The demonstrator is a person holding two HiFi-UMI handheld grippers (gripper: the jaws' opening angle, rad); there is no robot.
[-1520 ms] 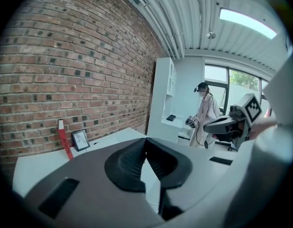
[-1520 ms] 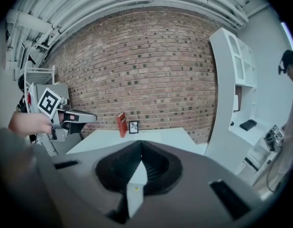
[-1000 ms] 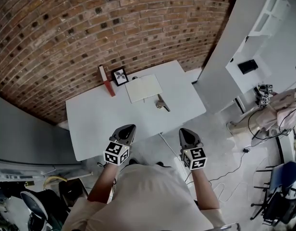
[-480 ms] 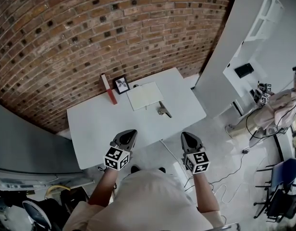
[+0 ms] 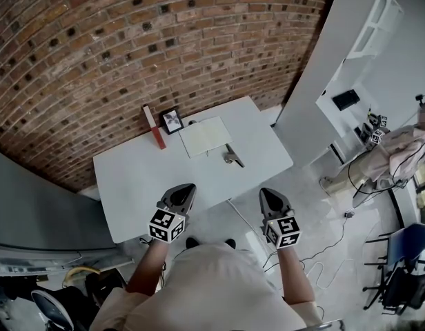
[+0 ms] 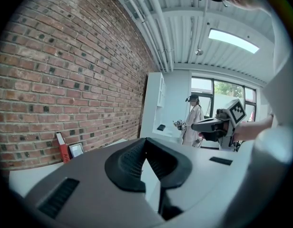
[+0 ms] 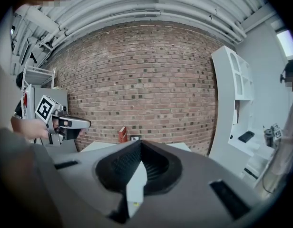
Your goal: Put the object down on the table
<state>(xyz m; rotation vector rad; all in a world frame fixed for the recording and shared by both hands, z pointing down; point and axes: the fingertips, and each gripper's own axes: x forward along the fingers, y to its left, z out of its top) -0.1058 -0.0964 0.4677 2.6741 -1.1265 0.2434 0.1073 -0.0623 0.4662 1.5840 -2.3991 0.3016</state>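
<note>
Light is bright and even throughout. In the left gripper view a ceiling panel (image 6: 233,40) glows and the windows (image 6: 218,91) are washed out pale. The white table (image 5: 130,178) in the head view is bright, with only faint shadows. Wide-angle lenses bow the brick wall (image 5: 130,47) strongly, and both gripper views have black corners. Their near foregrounds are soft; the distance is sharper.

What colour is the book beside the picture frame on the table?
The book is red, clearest in the head view.
</note>
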